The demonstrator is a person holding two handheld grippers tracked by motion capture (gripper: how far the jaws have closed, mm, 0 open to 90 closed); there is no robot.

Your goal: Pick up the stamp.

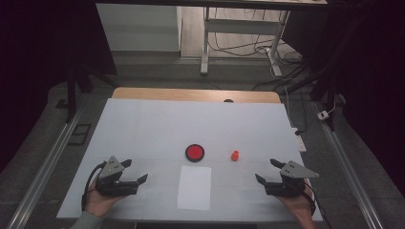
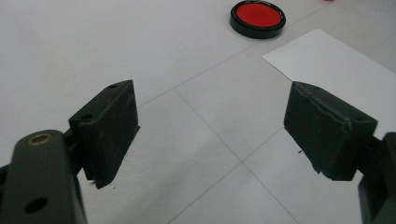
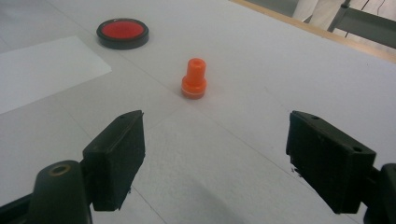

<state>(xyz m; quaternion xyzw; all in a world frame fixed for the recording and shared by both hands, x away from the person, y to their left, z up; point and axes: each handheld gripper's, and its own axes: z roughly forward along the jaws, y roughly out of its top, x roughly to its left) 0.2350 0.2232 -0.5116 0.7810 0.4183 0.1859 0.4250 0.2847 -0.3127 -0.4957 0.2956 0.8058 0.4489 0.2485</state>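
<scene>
left gripper (image 1: 134, 172) rests low at the near left of the white table (image 1: 143, 124), jaws spread wide, nothing between them. right gripper (image 1: 266, 171) at the near right, jaws likewise spread and empty. orange stamp (image 1: 235, 155) stands upright (ahead of the right gripper, apart from it), just right of the round red ink pad (image 1: 195, 152). white paper sheet (image 1: 195, 187) lies flat between the grippers, near the pad.

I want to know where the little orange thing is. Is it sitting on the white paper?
No, the orange stamp stands upright on the bare table, apart from the white paper sheet.
</scene>
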